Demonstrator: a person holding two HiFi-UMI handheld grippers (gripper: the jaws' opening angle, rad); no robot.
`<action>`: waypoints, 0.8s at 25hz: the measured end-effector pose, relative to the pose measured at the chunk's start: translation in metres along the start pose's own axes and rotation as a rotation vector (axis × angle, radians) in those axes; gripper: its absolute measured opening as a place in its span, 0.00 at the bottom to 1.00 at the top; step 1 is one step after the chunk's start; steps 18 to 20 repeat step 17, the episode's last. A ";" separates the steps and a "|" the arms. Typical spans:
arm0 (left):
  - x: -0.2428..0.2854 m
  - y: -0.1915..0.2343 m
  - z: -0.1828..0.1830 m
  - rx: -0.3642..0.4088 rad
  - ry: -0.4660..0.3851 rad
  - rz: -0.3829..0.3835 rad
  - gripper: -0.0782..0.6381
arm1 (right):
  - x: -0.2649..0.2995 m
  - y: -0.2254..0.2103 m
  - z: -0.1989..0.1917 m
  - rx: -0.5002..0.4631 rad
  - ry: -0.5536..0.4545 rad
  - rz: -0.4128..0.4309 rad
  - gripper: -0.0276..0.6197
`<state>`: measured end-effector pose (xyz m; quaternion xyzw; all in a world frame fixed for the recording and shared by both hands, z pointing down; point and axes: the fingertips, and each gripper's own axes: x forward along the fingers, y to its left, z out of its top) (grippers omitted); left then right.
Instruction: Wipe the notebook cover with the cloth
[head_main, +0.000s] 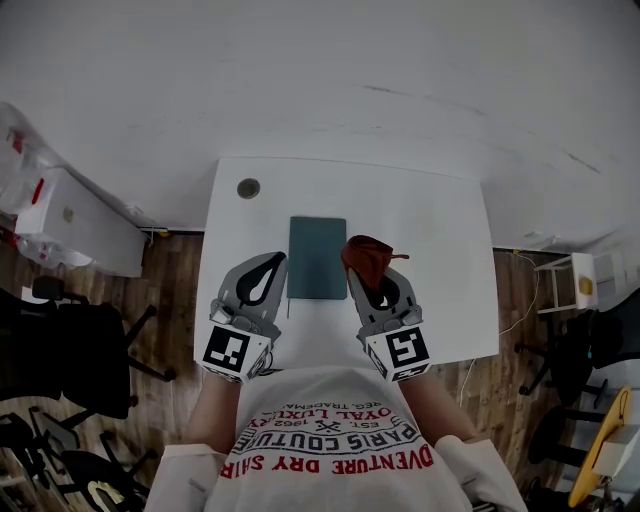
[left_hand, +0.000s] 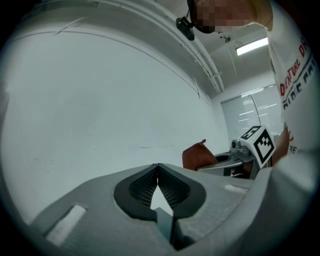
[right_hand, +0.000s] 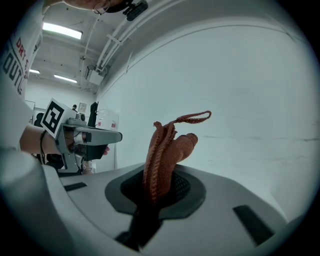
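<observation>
A dark teal notebook (head_main: 317, 257) lies flat on the white table (head_main: 440, 250), near its middle. My right gripper (head_main: 368, 272) is shut on a rust-brown cloth (head_main: 366, 255), which bunches up past the jaws just right of the notebook's right edge. The same cloth (right_hand: 165, 155) stands up between the jaws in the right gripper view. My left gripper (head_main: 272, 262) is held at the notebook's left edge, its jaws shut with nothing between them. In the left gripper view, the left gripper (left_hand: 158, 166) points at the bare wall, with the cloth (left_hand: 199, 156) to its right.
A small round dark hole (head_main: 248, 188) marks the table's far left corner. A white box (head_main: 75, 220) and black office chairs (head_main: 75, 350) stand left of the table. A white stool (head_main: 570, 283) and cables are on the wooden floor at the right.
</observation>
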<state>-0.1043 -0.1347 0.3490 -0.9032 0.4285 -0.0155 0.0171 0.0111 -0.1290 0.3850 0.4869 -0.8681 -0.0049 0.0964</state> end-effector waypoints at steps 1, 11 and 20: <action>0.001 0.001 0.000 0.000 0.001 0.000 0.12 | 0.000 -0.002 0.001 0.004 -0.003 -0.005 0.15; 0.007 -0.004 -0.003 0.002 0.011 -0.005 0.12 | -0.001 -0.021 0.002 0.040 0.014 -0.067 0.15; 0.009 -0.001 -0.008 -0.006 0.021 0.000 0.12 | 0.004 -0.022 -0.003 0.045 0.019 -0.070 0.15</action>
